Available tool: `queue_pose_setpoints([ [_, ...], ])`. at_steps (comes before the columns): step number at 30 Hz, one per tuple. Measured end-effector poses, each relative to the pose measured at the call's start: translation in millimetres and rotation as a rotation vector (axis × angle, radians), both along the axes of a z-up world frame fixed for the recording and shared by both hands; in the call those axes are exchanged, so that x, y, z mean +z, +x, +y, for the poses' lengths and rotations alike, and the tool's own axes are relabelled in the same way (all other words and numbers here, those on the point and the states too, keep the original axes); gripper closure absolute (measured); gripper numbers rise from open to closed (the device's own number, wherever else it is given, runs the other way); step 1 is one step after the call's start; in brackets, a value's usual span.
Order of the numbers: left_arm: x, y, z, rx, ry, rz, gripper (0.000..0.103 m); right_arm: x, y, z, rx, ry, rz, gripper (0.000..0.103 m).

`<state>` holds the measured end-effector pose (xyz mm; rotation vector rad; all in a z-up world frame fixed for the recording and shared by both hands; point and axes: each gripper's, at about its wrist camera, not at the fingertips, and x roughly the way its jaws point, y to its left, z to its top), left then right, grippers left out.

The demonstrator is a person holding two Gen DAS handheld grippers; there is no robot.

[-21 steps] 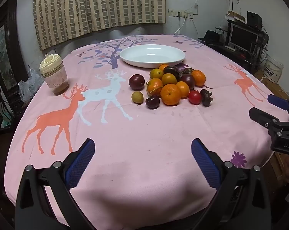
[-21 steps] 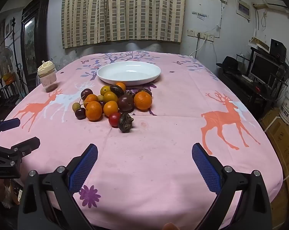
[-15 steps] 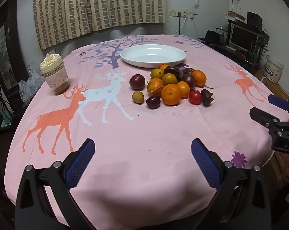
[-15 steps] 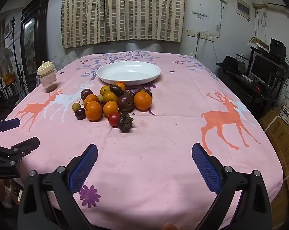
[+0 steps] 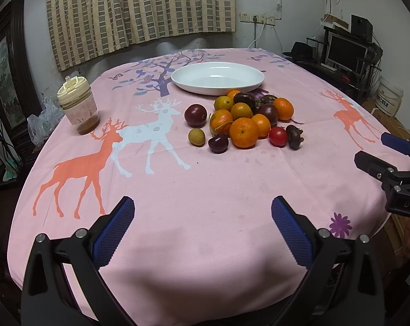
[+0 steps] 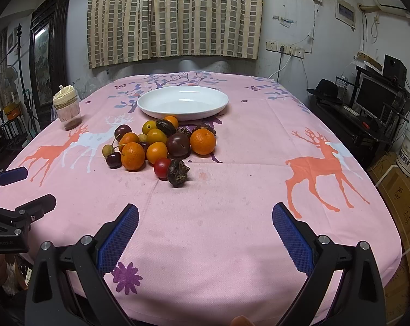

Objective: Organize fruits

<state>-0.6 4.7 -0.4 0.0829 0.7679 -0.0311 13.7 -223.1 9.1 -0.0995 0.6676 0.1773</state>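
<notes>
left wrist view: left gripper point(image 5: 202, 214) low over the near edge of the pink tablecloth point(image 5: 199, 190), blue pads spread wide, nothing between them. right gripper point(image 6: 205, 220) likewise wide apart and holding nothing, near the front of the table; seen also at the right margin of the left view, again parted. well ahead of both, a loose pile of fruit point(image 5: 245, 121) on the cloth: oranges point(image 5: 243, 132) heaped at the middle, a dark plum point(image 5: 195, 112) just left of the heap, a small pale round fruit point(image 5: 196, 137) and a dark cherry point(image 5: 218, 143) at its front left, a red tomato-like fruit point(image 5: 278, 136) touching a shrivelled dark piece point(image 5: 294, 137) at the front right. deeper in the heap, more dark fruit, possibly mangosteens, hard to tell at this range. white plate point(image 5: 188, 77) just behind the pile, bare inside, no fruit on it. lidded jar point(image 5: 77, 106) well off to the left, apart from everything. judging by this: task not started, no fruit lifted or sorted, none on the plate, whole pile left to move. likely first pick for the right side: shrivelled piece point(image 6: 178, 173) or red fruit point(image 6: 162, 167), closest and free at the front; round ones prone to rolling if nudged.
</notes>
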Motion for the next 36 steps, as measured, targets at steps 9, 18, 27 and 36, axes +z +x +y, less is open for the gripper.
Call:
queue_pose_setpoints([
  [9, -0.1, 0.3, 0.4, -0.001, 0.003, 0.0, 0.005, -0.6, 0.6, -0.1, 0.001, 0.0, 0.002, 0.004],
  [18, -0.2, 0.0, 1.6, 0.0, 0.005, 0.002, 0.005, -1.1, 0.8, -0.2, 0.001, 0.0, 0.002, 0.004],
  [27, -0.3, 0.6, -0.3, 0.0, 0.007, 0.003, 0.005, -1.0, 0.4, -0.3, 0.001, 0.0, 0.002, 0.004],
  [36, -0.3, 0.8, -0.4, 0.0, 0.008, 0.005, 0.005, -1.2, 0.8, 0.0, 0.001, -0.001, 0.003, 0.004],
])
